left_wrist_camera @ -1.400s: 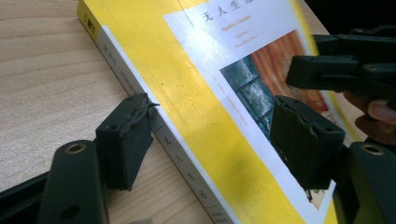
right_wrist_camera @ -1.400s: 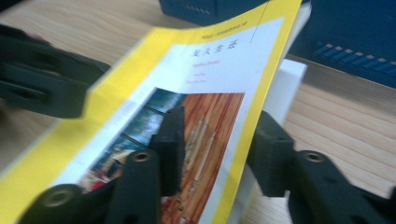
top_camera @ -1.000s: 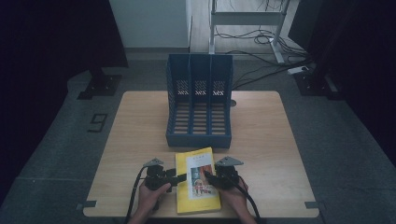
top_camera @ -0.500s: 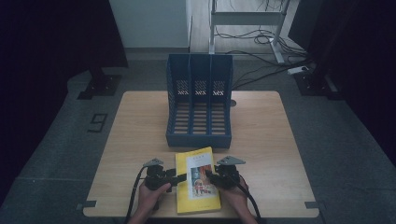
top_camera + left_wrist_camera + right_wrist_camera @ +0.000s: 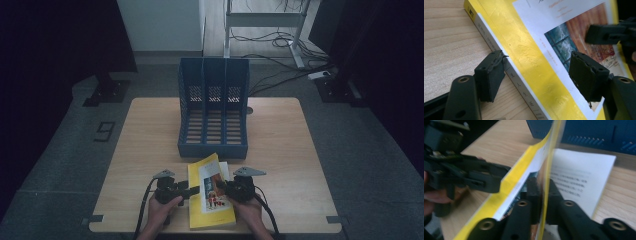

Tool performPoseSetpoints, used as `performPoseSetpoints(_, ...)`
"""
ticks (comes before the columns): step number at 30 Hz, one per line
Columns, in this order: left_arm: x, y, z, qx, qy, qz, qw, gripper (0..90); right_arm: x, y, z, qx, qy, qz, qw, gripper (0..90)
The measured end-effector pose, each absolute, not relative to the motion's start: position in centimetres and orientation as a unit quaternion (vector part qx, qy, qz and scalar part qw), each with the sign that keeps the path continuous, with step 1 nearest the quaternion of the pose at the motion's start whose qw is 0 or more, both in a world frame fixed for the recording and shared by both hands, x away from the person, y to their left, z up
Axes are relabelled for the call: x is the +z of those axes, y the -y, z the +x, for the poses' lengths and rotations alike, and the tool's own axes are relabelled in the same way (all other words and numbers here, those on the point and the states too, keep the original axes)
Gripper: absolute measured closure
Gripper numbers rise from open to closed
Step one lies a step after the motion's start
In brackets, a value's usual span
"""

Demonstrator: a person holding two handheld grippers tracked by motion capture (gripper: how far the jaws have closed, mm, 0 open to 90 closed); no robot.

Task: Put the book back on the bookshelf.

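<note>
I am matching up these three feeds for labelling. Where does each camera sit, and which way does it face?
High view: above the person's side, looking forward and down on the table; both hands and forearms show.
Left gripper view: rides the left gripper, facing the yellow book; its open jaws straddle the spine.
Right gripper view: rides the right gripper, jaws just closed on the lifted cover.
All three share the book; the high and right gripper views share the blue file rack.

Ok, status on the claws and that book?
Right claw just closed, pinching yellow paperback book's cover. Left claw open, straddling its spine. Blue three-slot file rack close behind the book.

Yellow book (image 5: pixel 210 197) lies near the table's front edge, front cover lifted.
</note>
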State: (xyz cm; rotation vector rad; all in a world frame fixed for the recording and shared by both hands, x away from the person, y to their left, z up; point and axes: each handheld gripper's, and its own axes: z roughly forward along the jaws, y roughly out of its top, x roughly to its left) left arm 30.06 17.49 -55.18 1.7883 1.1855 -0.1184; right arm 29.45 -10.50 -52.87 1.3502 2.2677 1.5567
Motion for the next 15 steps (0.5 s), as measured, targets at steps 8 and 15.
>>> performPoseSetpoints(8,-55.3,-17.7,30.1,-0.059,-0.486,0.727,0.481,27.6,-51.7,10.0,28.8,0.533,-0.727,0.428,0.065,87.9)
performPoseSetpoints(15,-55.4,-17.6,30.1,-0.075,-0.482,0.722,0.490,26.1,-50.2,10.1,28.0,0.561,-0.714,0.409,0.086,88.1)
